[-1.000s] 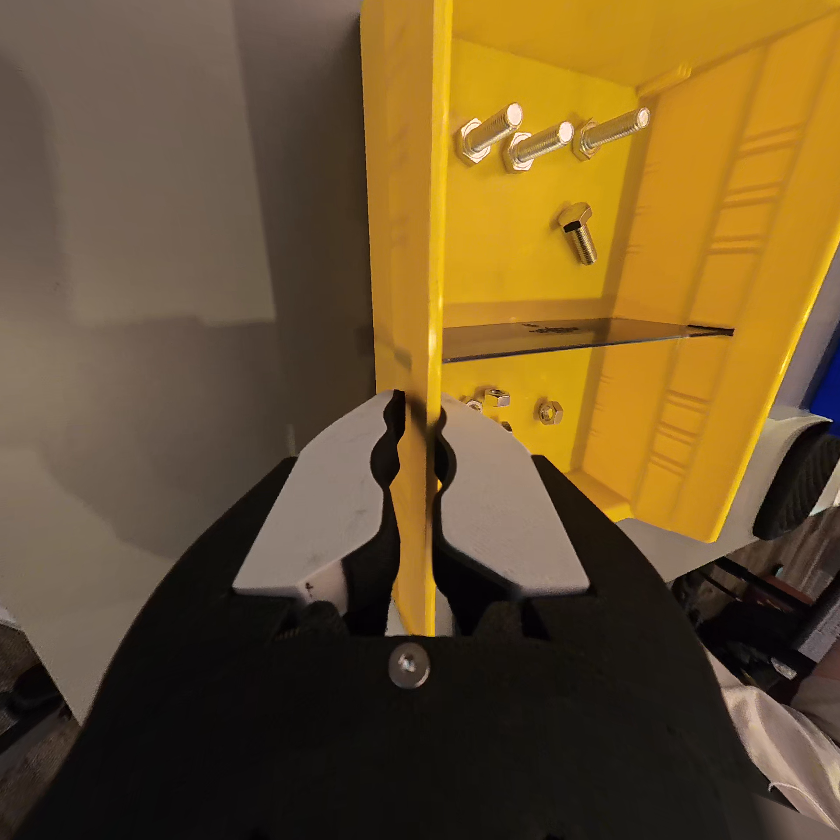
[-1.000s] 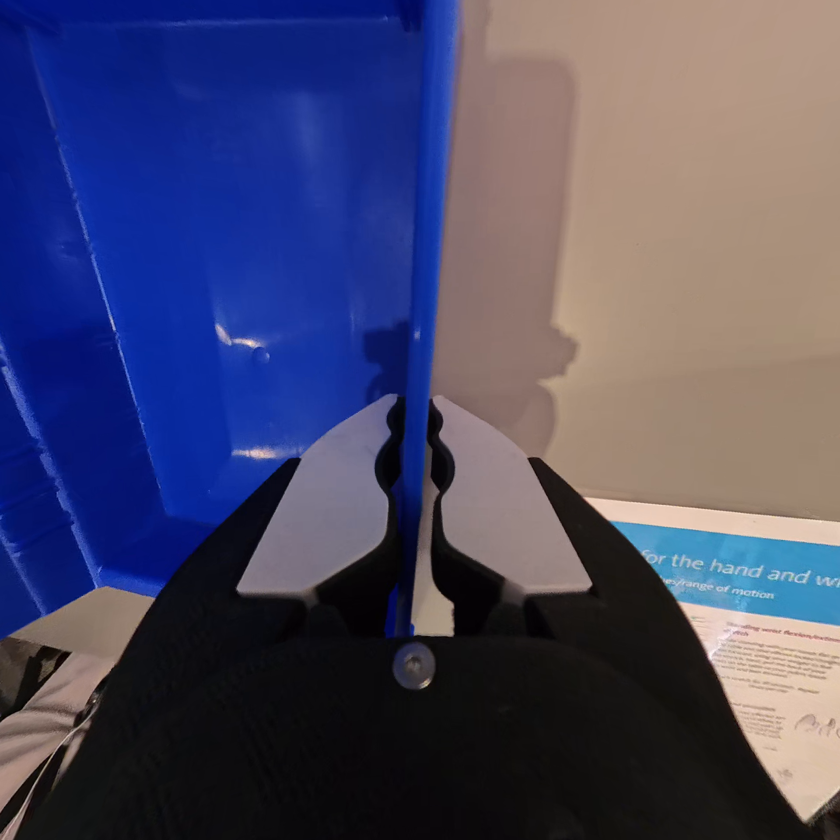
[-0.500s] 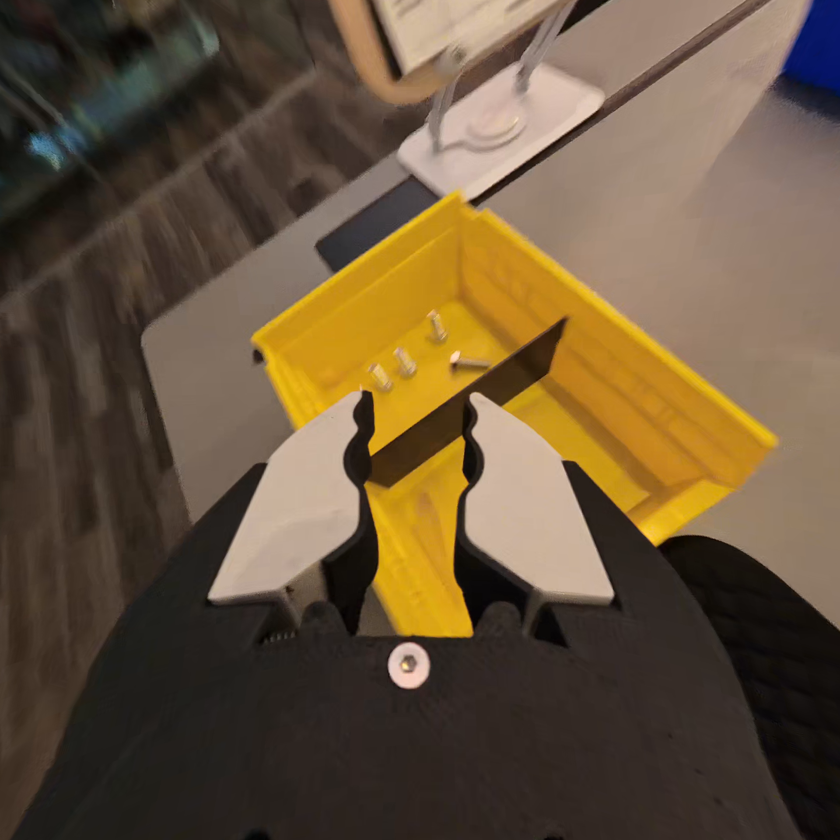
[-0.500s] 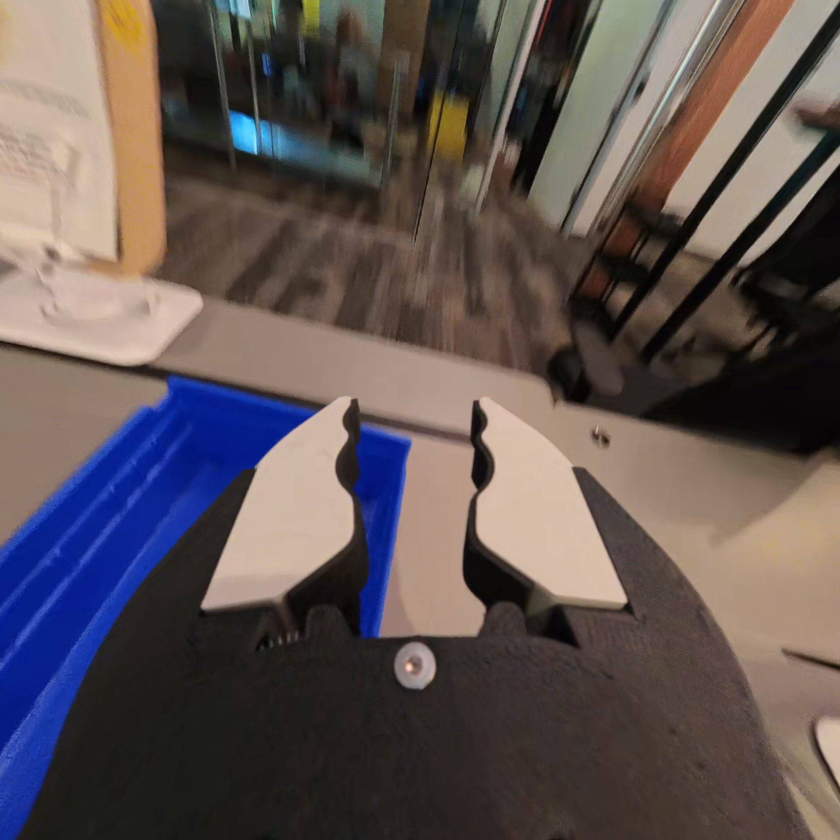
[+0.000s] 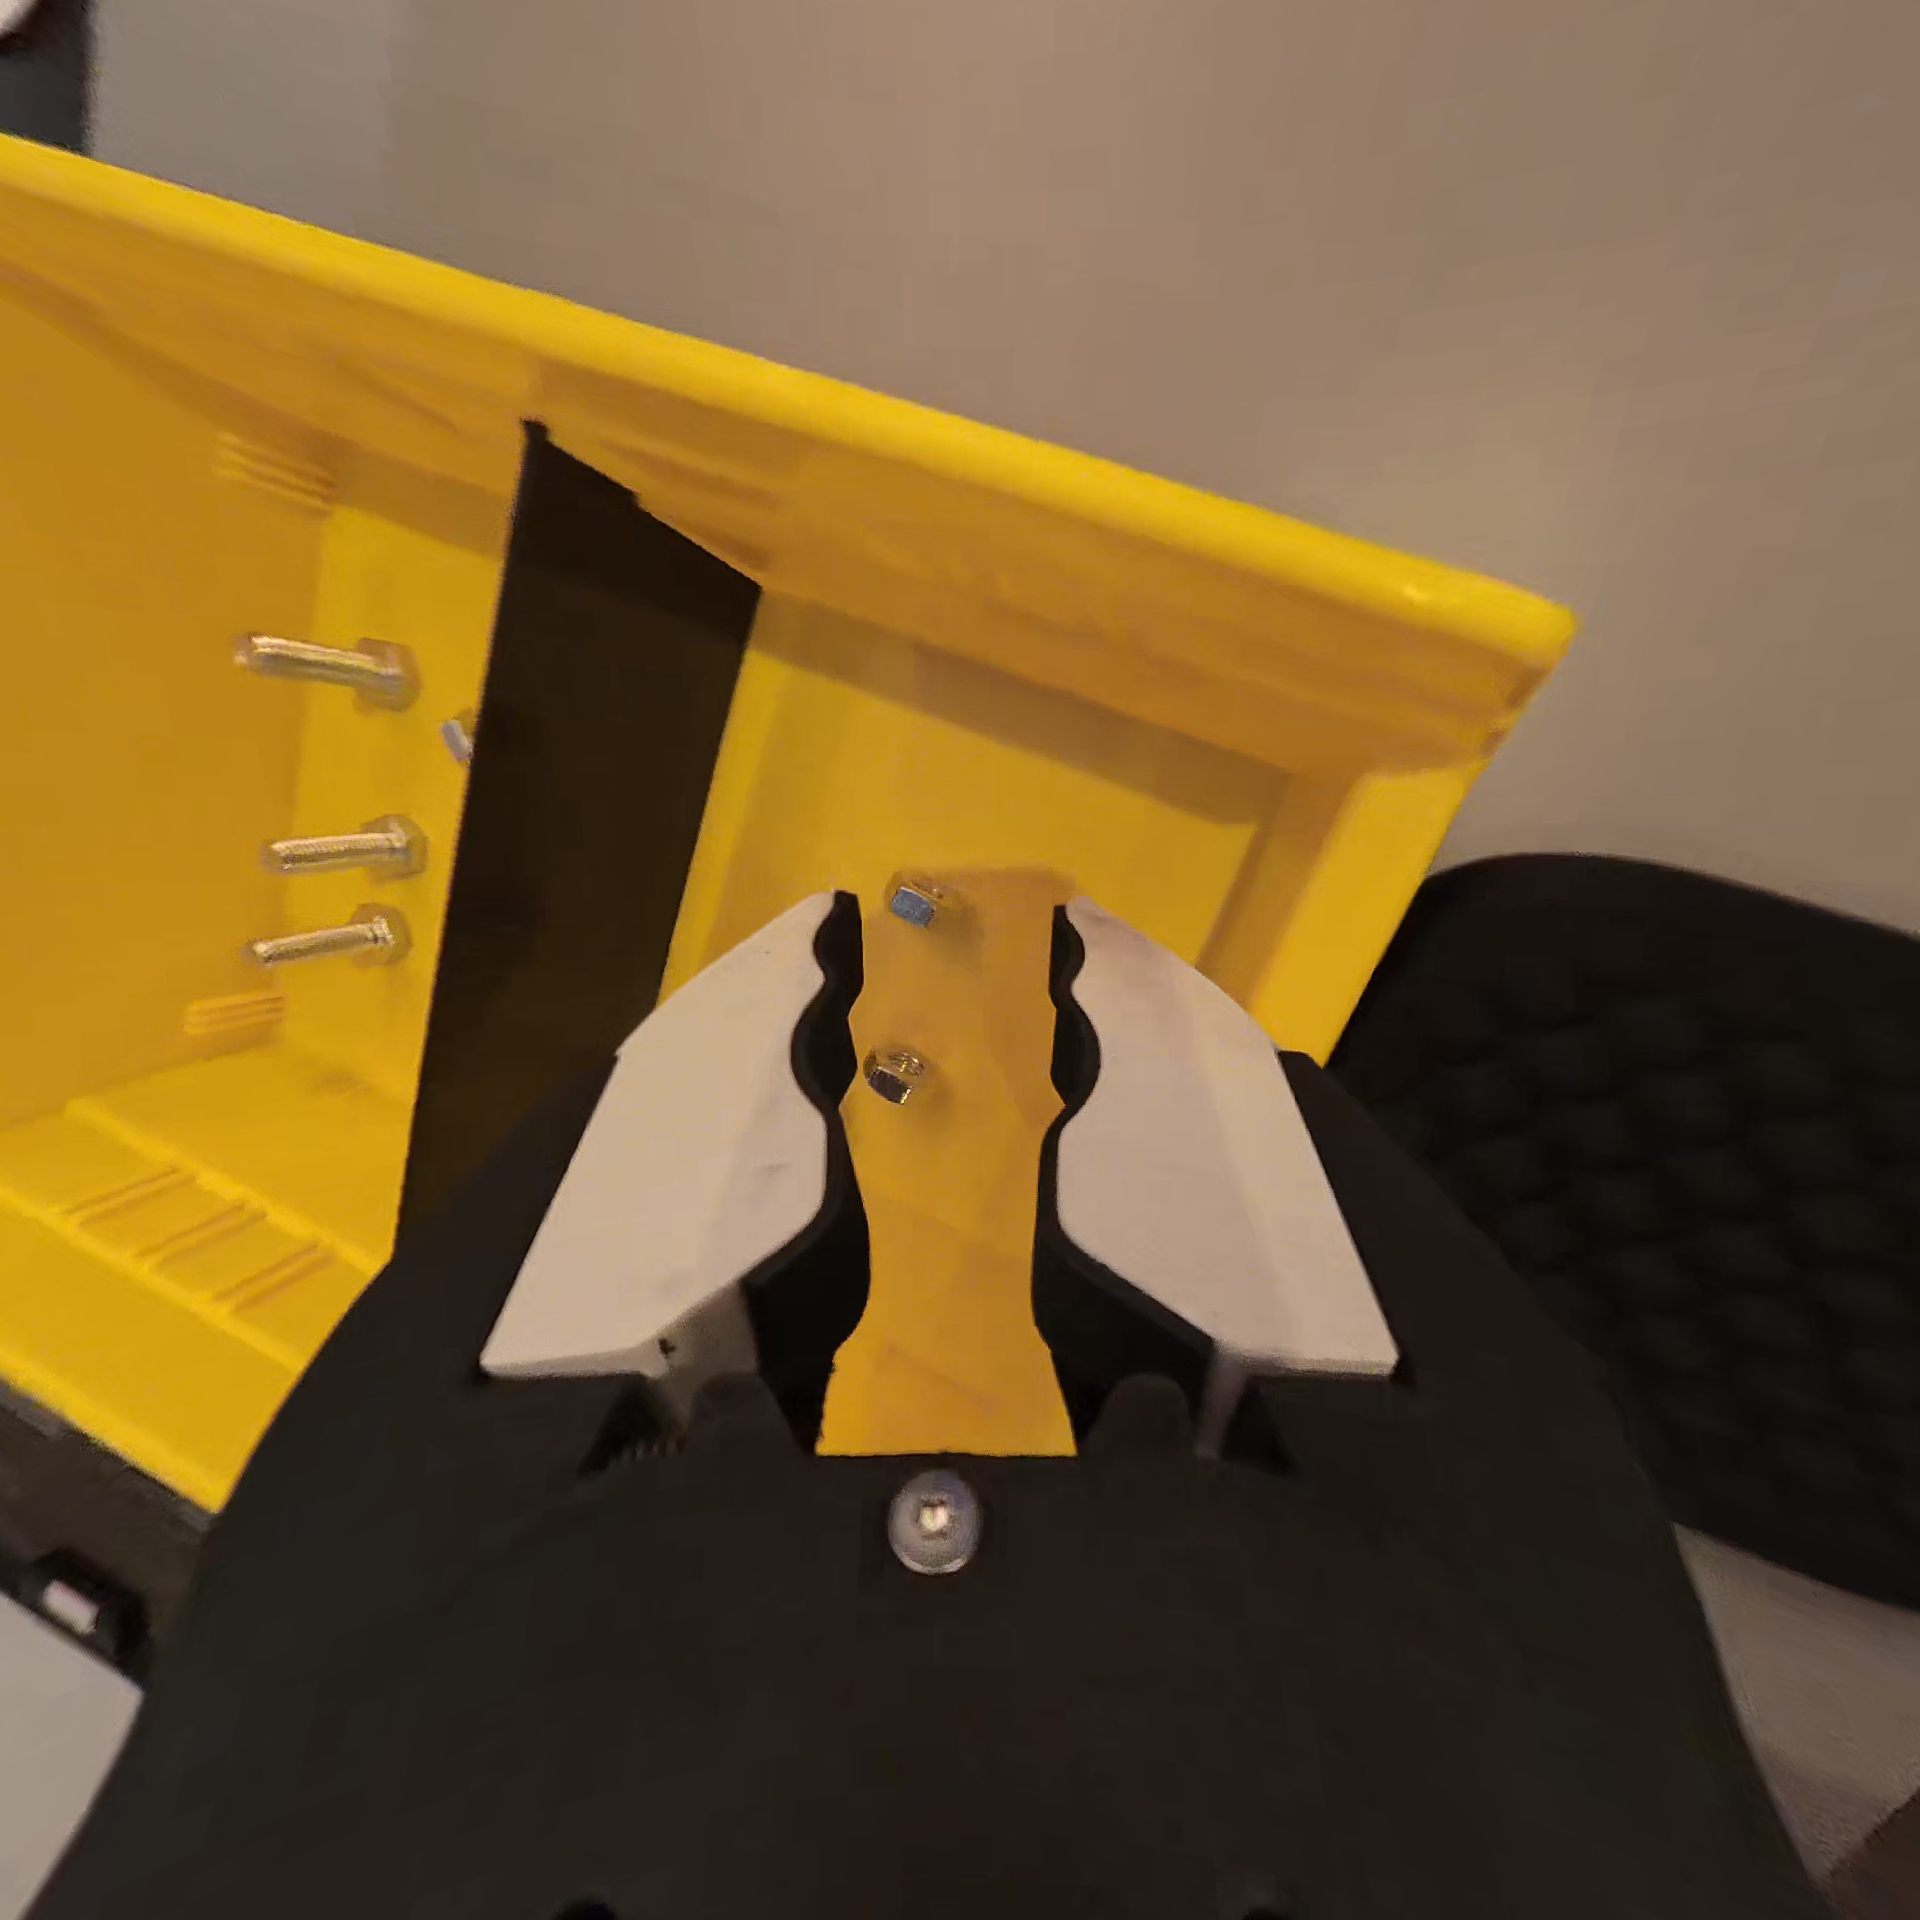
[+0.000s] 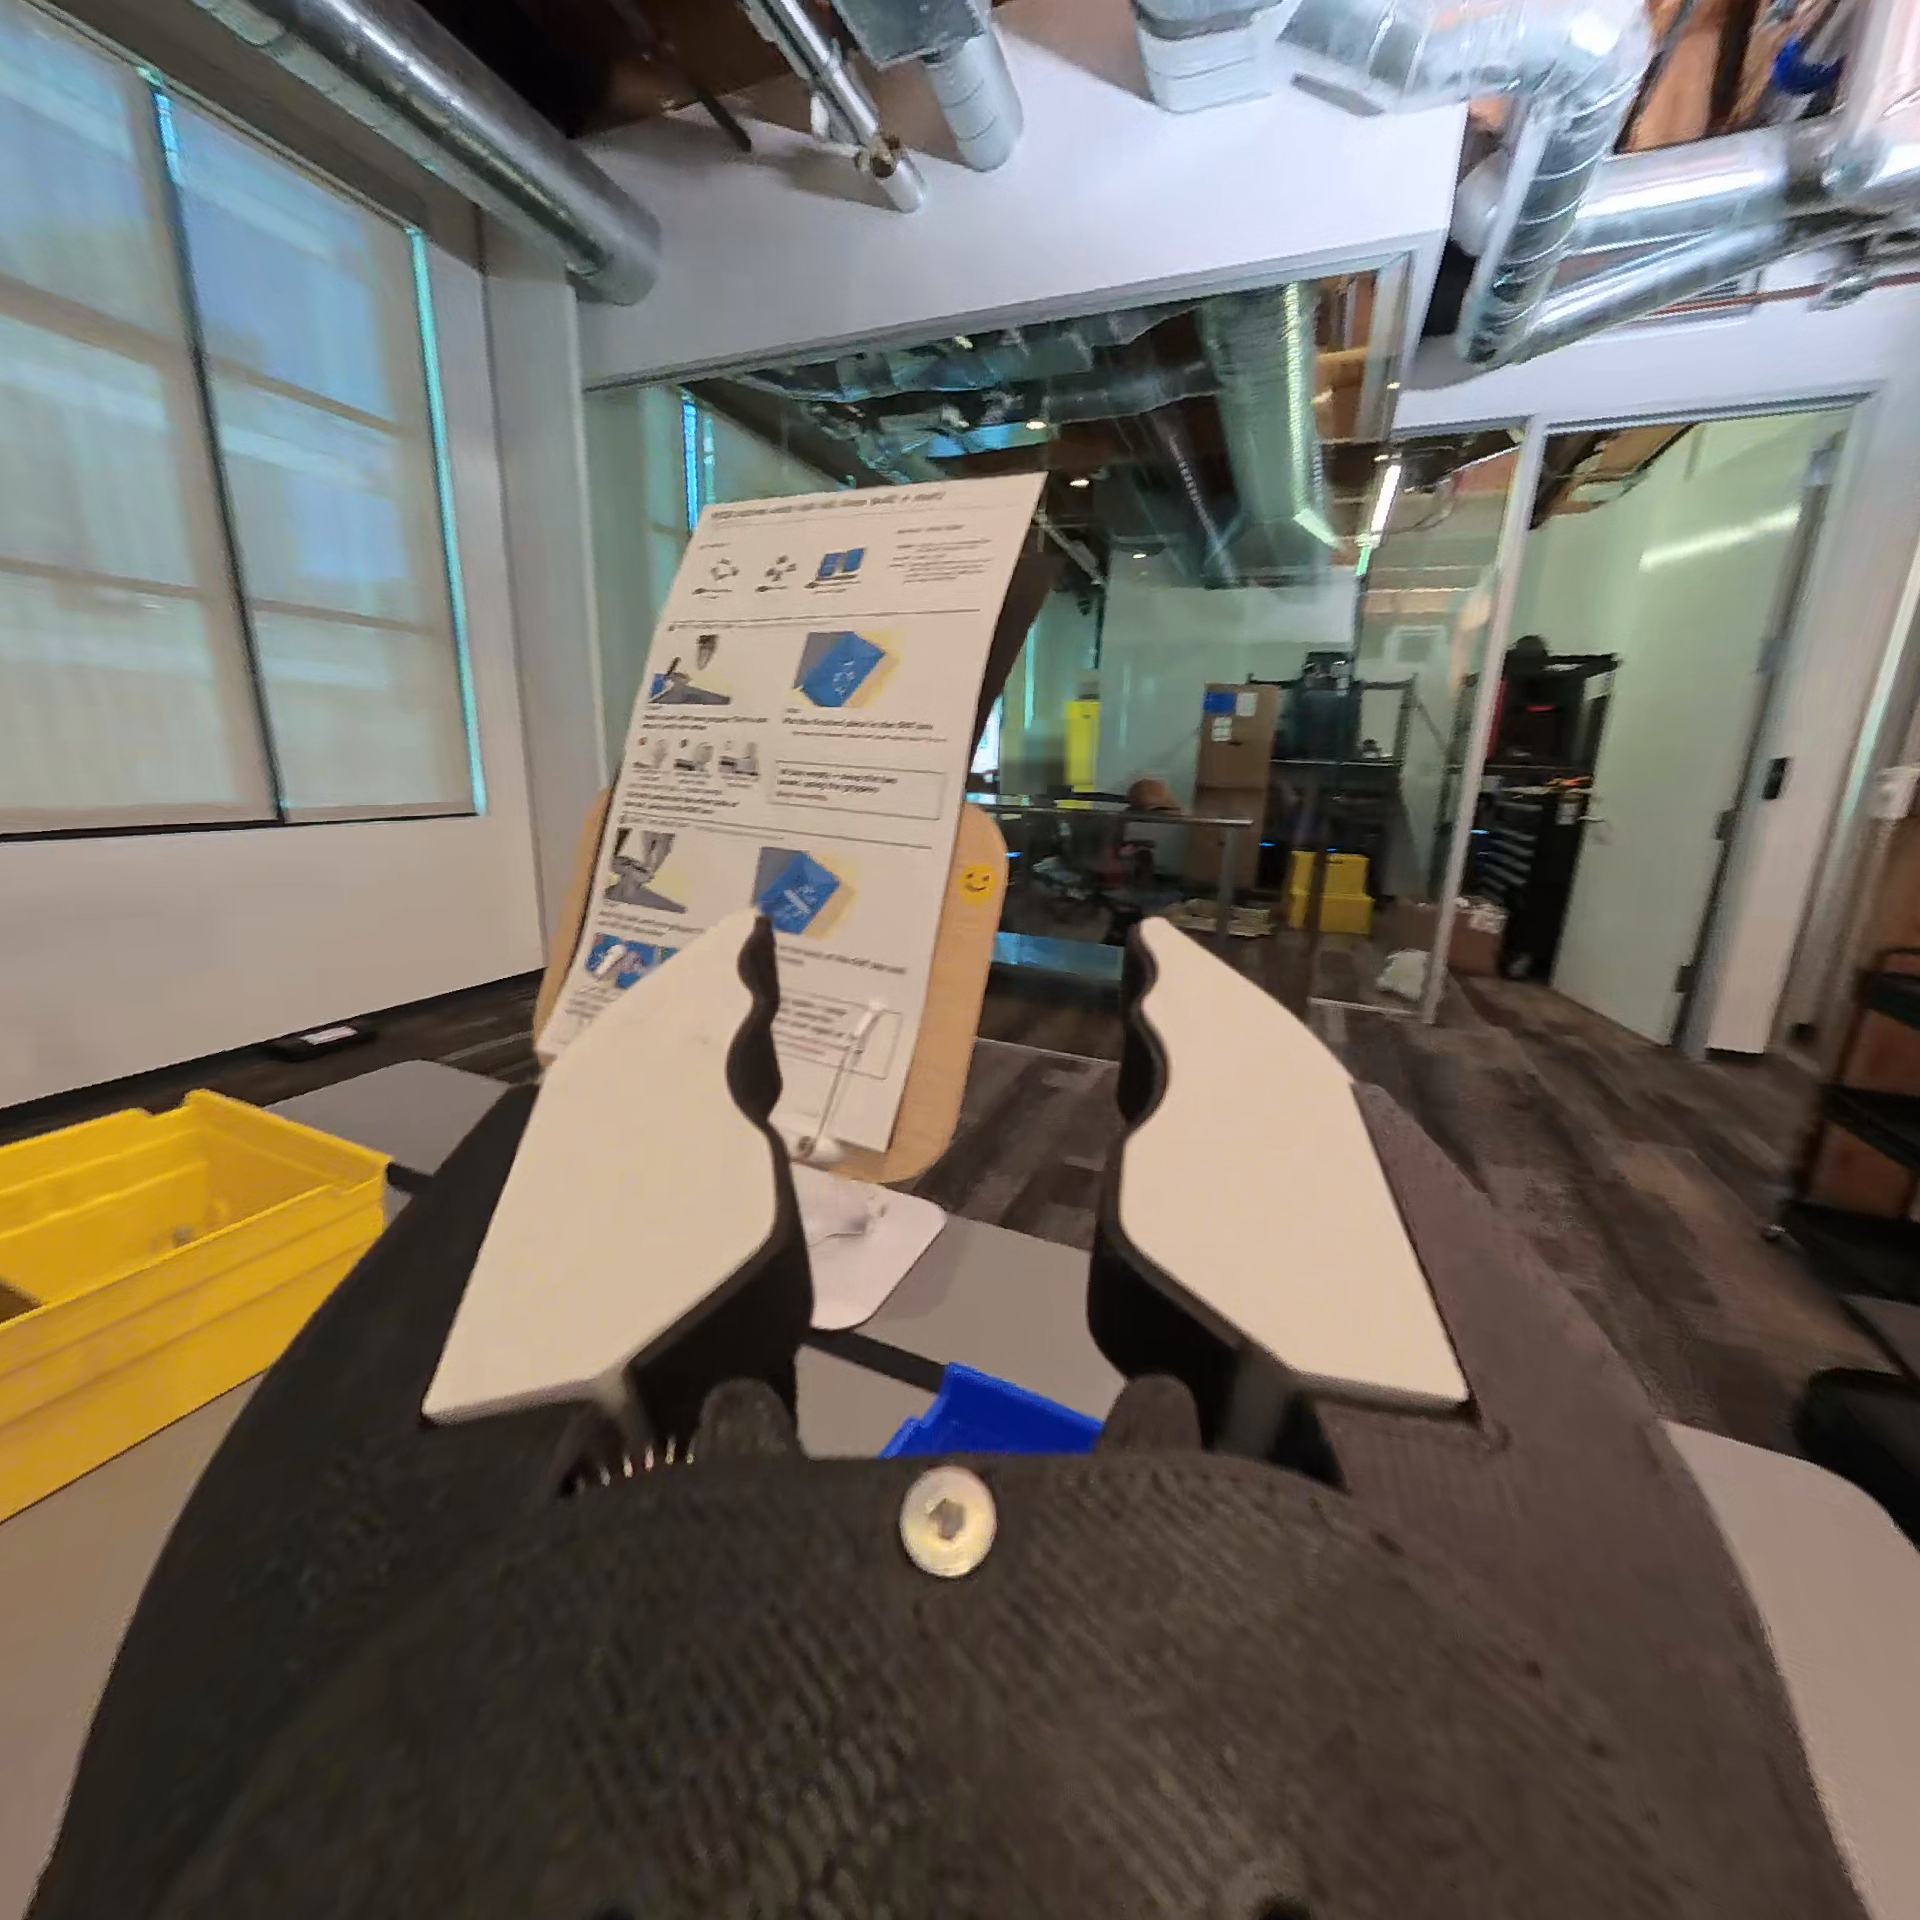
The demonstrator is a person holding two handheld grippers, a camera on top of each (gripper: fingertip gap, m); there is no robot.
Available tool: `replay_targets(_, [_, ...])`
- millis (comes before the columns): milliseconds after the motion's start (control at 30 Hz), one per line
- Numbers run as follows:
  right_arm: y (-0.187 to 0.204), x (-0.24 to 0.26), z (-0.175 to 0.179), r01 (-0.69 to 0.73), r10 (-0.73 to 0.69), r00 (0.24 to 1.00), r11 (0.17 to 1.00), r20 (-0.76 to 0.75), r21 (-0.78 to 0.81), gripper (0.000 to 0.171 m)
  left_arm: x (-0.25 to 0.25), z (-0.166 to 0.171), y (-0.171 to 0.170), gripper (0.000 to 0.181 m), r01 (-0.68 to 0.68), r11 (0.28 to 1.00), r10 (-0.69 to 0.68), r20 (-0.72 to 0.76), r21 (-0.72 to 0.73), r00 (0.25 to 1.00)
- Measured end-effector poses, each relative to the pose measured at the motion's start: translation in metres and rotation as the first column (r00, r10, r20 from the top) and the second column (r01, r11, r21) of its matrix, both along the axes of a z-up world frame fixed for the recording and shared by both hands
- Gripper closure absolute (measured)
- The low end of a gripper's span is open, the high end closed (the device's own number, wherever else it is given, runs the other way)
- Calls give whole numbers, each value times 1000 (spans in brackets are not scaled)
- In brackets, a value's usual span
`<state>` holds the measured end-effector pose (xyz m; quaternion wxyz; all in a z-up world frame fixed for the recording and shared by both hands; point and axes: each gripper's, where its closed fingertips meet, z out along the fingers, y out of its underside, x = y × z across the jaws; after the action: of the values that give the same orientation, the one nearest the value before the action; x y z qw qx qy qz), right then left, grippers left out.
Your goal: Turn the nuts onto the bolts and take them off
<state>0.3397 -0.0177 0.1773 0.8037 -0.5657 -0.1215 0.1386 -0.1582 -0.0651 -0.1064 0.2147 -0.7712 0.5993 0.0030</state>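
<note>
In the left wrist view a yellow bin (image 5: 1039, 540) is split by a black divider (image 5: 582, 779). Three bolts (image 5: 348, 847) lie in its left compartment, a fourth thing is half hidden by the divider. Two nuts (image 5: 896, 1078) lie in the right compartment. My left gripper (image 5: 956, 909) is open and empty over the nut compartment, and both nuts show between its fingers, nearer the left one. My right gripper (image 6: 948, 927) is open and empty, held up above the table and pointing into the room.
The yellow bin (image 6: 156, 1247) also shows at the left of the right wrist view. A corner of a blue bin (image 6: 987, 1418) shows just under the right gripper. An instruction sheet on a wooden stand (image 6: 831, 779) stands at the table's far edge. A black textured body (image 5: 1662, 1195) lies right of the yellow bin. Across from one pair of fingers to the other is roughly 55 centimeters.
Both grippers were shut on bin walls, left on the yellow, right on the blue, and have let go. The left has moved over the nut compartment. The right has tilted up.
</note>
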Motion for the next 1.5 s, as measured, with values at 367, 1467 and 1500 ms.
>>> replay_targets(367, [10, 32, -36, -21, 17, 1000, 983, -24, -182, 111, -10, -36, 11, 151, 127, 989, -138, -169, -73, 976])
replay_targets(1467, [17, 28, -53, -36, 44, 999, 962, 22, -272, 111, 10, 61, 8, 162, 112, 968, -137, 98, 224, 986])
replay_targets(1500, [16, 28, -52, -37, 44, 999, 962, 21, -270, 111, 19, 77, 3, 163, 117, 960, -158, 151, 253, 976])
